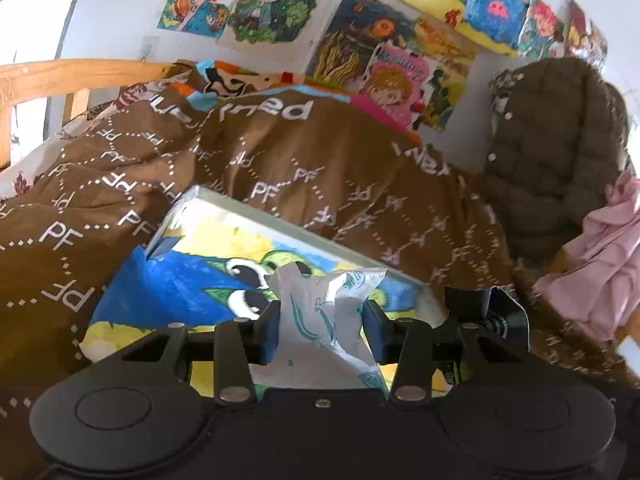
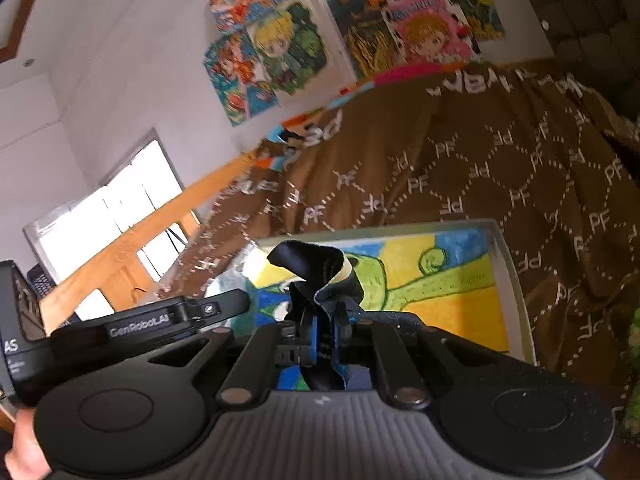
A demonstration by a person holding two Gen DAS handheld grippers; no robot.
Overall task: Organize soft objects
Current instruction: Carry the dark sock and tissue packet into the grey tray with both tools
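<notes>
Left wrist view: the left gripper (image 1: 322, 320) clamps a white tissue pack (image 1: 320, 312) with teal leaf print, crumpled between its jaws. Right gripper (image 2: 323, 326), nearly closed, pinches a black cloth (image 2: 316, 268) curling above the jaws. "GenRobot.AI" marks the left gripper; "PF" covers the brown quilt (image 2: 500, 168).

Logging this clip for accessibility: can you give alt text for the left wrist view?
The left gripper holds a white tissue pack with teal print above a painted box lying on a brown PF-patterned bedspread. Cartoon posters cover the wall behind.
</notes>
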